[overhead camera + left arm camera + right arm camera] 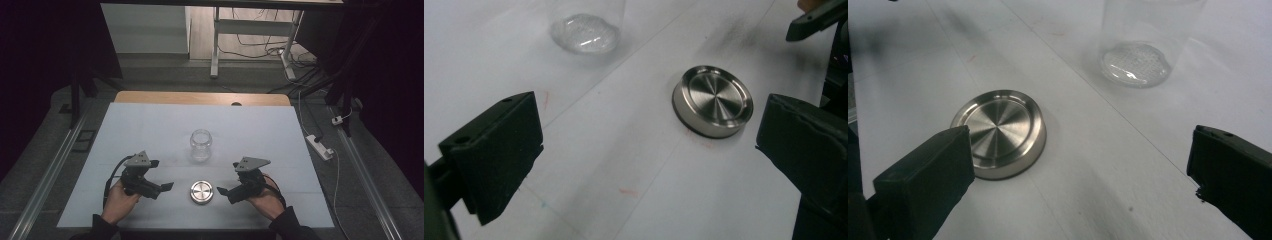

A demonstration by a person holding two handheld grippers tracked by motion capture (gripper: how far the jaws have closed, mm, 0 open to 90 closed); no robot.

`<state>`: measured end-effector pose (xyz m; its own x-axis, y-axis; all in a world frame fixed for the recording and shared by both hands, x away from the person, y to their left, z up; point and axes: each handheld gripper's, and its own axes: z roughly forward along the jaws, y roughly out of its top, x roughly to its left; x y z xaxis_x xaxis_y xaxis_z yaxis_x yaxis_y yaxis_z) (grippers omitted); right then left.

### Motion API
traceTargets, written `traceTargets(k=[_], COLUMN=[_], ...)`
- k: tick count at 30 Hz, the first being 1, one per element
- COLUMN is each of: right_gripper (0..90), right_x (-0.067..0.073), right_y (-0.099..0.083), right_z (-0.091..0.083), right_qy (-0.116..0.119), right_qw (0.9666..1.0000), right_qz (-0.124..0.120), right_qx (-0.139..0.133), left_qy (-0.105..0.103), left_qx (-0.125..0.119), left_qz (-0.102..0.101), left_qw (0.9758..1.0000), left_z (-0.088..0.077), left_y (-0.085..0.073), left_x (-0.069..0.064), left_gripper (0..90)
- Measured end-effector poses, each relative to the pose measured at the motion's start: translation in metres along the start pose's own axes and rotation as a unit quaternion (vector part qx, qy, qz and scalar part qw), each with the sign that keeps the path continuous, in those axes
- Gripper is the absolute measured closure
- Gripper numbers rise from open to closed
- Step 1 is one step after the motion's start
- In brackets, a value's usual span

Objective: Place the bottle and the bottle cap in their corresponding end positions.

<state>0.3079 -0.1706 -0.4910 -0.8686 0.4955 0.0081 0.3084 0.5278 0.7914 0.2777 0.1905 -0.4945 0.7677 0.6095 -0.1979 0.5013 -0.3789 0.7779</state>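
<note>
Steel lid (201, 192) lies flat at lower centre of the high view, between both sets of jaws — left gripper (161, 188) and right gripper (226, 192) spread apart, holding nothing. Above it stands an open glass jar (200, 144) on the white table (150, 130).

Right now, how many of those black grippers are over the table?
2. The left gripper sits left of the metal lid; the right gripper sits right of it. Both are open.
</note>
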Motion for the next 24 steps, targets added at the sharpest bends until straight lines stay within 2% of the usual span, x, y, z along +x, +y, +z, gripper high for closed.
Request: traceTargets(k=[5,10,24], right_gripper=[0.0,0.0,0.0], right_x=[-0.003,-0.007,-0.015], right_y=[-0.005,-0.010,-0.028], right_z=[-0.007,-0.015,-0.038], right_qy=[-0.009,-0.019,-0.050], right_qw=[0.9999,0.9997,0.9979], right_qz=[0.006,0.013,0.041], right_qx=[0.001,0.001,0.003], left_qy=[0.012,0.023,0.046], left_qx=[0.004,0.002,-0.003], left_qz=[-0.004,-0.020,-0.048], left_qw=[0.9999,0.9995,0.9978], left_z=[-0.008,-0.017,-0.044], left_y=[-0.009,-0.019,-0.048], left_x=[-0.002,-0.003,-0.004], left_gripper=[0.0,0.0,0.0])
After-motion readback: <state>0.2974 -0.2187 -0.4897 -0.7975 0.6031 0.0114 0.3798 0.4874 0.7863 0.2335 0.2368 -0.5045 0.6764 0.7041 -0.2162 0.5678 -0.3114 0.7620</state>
